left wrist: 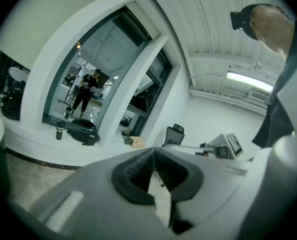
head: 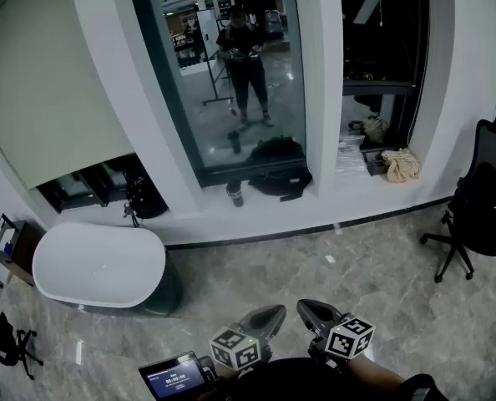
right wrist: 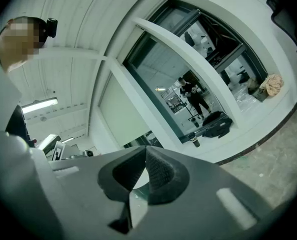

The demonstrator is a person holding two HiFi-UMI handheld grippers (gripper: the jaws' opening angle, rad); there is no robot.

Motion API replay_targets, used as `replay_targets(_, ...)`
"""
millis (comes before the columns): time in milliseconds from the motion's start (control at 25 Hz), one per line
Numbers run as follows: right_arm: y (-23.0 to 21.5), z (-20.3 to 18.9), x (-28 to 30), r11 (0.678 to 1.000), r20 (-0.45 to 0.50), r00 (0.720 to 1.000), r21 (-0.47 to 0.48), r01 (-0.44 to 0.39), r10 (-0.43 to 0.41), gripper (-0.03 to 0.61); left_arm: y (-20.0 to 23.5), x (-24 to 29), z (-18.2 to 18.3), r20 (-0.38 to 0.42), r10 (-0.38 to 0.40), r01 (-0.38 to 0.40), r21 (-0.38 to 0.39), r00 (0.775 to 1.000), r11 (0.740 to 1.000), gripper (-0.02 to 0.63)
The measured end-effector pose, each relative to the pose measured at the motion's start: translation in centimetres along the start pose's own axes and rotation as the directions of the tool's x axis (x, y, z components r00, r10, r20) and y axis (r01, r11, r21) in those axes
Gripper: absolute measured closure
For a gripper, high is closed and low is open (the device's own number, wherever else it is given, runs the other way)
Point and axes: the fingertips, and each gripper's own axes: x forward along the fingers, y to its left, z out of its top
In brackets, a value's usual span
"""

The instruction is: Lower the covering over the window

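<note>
Both grippers we hold low before us, the left gripper (head: 269,316) and the right gripper (head: 311,311), each with jaws closed together on nothing. The pale blind (head: 52,90) hangs over the left window (head: 89,186), well apart from us, with a dark strip of glass uncovered below it.

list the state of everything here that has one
left gripper, shut, empty
right gripper, shut, empty
blind, lowered most of the way, gap at the bottom
middle window, uncovered
bottle, upright on the sill
bag, lying flat on the sill
chair, upright, nobody in it
</note>
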Motion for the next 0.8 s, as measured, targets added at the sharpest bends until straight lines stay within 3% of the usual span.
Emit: replay_targets(800,-1.01,0.01,-0.22,1.0,0.002,1.0,0.025,0.002,-0.002,0.572,0.39,0.52,-0.35,0.001,0.018,-0.018,-0.017,1.0,1.0,0.614)
